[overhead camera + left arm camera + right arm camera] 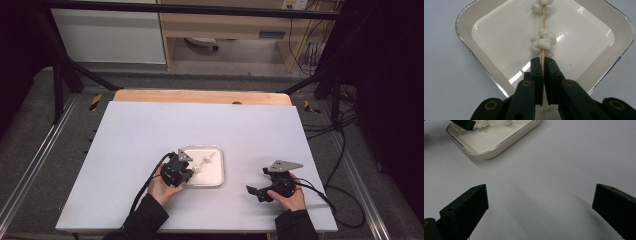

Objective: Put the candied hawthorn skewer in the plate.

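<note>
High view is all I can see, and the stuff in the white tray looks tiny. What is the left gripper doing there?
Observer: The left gripper is shut on a thin wooden skewer, pinching its bare end.
Operator: What are the white blobs?
Observer: They are lumpy white pieces threaded on the skewer, one close to the gripper and another further along. I can't tell what they are made of.
Operator: Is the tray deep?
Observer: No, the tray has a low, rounded cream rim with a thin dark edge.
Operator: And the other gripper?
Observer: The right gripper is open wide, with only bare white table between its jaws.
</note>
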`<state>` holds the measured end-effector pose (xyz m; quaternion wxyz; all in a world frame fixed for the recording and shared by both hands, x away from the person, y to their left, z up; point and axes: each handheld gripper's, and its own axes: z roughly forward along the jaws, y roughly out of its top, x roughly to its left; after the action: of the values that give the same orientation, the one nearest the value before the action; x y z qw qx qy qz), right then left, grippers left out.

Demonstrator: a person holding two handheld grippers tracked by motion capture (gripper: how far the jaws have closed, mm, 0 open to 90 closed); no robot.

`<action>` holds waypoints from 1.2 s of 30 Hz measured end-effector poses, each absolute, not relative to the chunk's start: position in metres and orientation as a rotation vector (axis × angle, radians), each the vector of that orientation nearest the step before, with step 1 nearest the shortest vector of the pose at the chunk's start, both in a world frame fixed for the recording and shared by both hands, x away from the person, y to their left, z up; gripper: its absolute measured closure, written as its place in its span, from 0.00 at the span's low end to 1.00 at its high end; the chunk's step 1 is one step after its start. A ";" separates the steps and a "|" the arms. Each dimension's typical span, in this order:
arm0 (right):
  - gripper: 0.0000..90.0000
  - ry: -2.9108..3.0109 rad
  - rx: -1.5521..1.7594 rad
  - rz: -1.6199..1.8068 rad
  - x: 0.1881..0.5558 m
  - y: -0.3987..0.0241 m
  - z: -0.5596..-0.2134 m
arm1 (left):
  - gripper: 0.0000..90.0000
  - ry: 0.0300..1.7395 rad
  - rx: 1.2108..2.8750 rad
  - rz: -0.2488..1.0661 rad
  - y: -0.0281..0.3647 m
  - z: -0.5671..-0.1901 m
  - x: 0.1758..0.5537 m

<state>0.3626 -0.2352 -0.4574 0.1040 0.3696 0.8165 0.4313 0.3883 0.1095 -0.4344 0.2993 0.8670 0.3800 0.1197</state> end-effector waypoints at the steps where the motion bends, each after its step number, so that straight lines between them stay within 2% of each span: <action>1: 0.01 2.408 1.090 1.271 0.362 -0.235 -0.457 | 0.93 1.004 2.304 0.313 0.110 -0.434 0.388; 5: 0.01 2.407 1.088 1.274 0.362 -0.235 -0.457 | 0.83 0.982 2.289 0.310 0.112 -0.431 0.387; 13: 0.01 2.407 1.086 1.272 0.362 -0.235 -0.457 | 0.52 0.919 2.281 0.327 0.121 -0.424 0.383; 20: 0.01 2.406 1.087 1.270 0.363 -0.236 -0.457 | 0.33 0.872 2.275 0.324 0.133 -0.417 0.376; 31: 0.01 2.402 1.092 1.269 0.362 -0.236 -0.457 | 0.14 0.875 2.255 0.319 0.174 -0.421 0.363; 36: 0.01 2.405 1.099 1.267 0.362 -0.236 -0.457 | 0.11 0.930 2.236 0.317 0.199 -0.431 0.358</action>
<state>0.3619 -0.2357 -0.4566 0.1044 0.3729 0.8157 0.4297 0.3577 0.1990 -0.4305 0.3427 0.8601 0.3578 0.1218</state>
